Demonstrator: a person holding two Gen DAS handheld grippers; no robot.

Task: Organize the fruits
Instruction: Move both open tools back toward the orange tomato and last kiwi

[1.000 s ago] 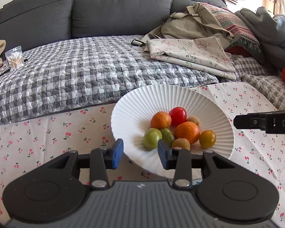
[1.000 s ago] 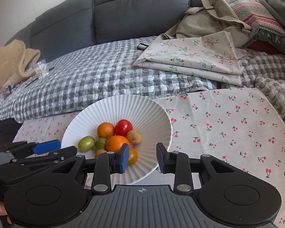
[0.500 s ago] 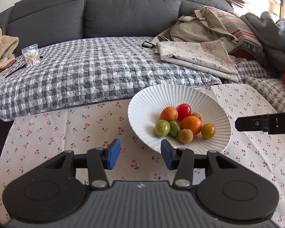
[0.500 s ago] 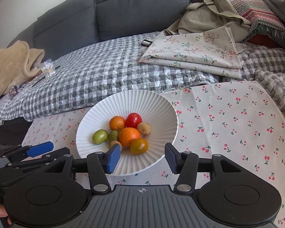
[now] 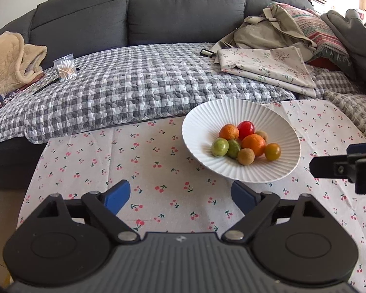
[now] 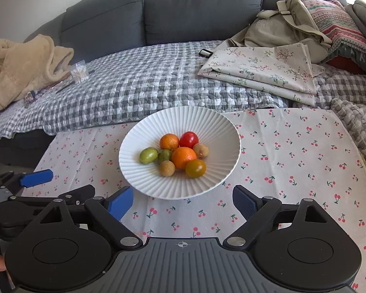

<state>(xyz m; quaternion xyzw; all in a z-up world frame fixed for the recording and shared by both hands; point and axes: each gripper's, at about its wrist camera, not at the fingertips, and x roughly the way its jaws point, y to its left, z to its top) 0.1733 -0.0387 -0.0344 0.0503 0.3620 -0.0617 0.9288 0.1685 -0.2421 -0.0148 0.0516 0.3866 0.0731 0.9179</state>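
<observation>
A ribbed white bowl (image 6: 144, 178) sits on a cherry-print cloth (image 6: 292, 146), just ahead of the right tongs (image 6: 181, 201) and ahead and to the right of the left tongs (image 5: 180, 195). Both pairs, black plastic with blue rubbery pads (image 6: 120, 204), are spreading apart with nothing between them, only printed cloth. In the bowl's hollow the fruits cluster, touching: two dimpled oranges, the larger (image 6: 183, 157) in the middle, a glossy red tomato (image 6: 189, 139) behind it, an amber tomato (image 6: 195, 168) nearest the right tongs, two smooth green ovals (image 6: 148, 155), and two rough tan balls (image 6: 167, 168). Beyond the bowl a puckered grey-check quilt (image 6: 139, 92) covers a dark grey sofa (image 6: 202, 9), with folded floral fabric (image 6: 263, 70) lying to the right and a fleecy beige blanket (image 6: 22, 68) heaped to the left.
</observation>
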